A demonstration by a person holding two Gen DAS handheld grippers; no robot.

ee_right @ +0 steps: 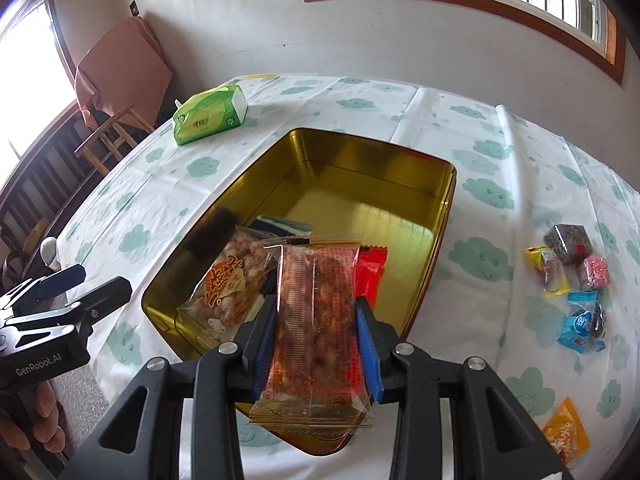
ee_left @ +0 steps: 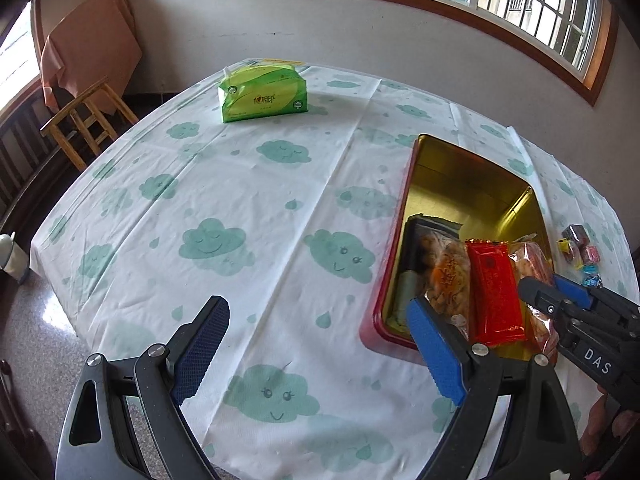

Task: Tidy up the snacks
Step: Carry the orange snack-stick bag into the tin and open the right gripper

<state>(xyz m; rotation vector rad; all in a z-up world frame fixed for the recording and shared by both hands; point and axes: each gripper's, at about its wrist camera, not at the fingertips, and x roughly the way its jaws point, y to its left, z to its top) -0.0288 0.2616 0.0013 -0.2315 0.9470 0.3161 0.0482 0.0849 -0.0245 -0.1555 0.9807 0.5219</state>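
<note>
Pinching a clear snack packet (ee_right: pixel 316 320) between right fingers (ee_right: pixel 366 344), above the gold tin (ee_right: pixel 360 208) | left gripper (ee_left: pixel 316 354) spread wide, empty | loose sweets (ee_right: pixel 576 280) wait on surface (ee_right: pixel 480 128) | risk: slick wrapper slips, missing tin.

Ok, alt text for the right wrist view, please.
The right hand-held gripper is shut on a clear packet of reddish snacks, held above the near end of an open gold tin that has other snack packets inside. More small wrapped snacks lie on the cloud-print tablecloth to the right, and a green tissue pack sits beyond.
</note>
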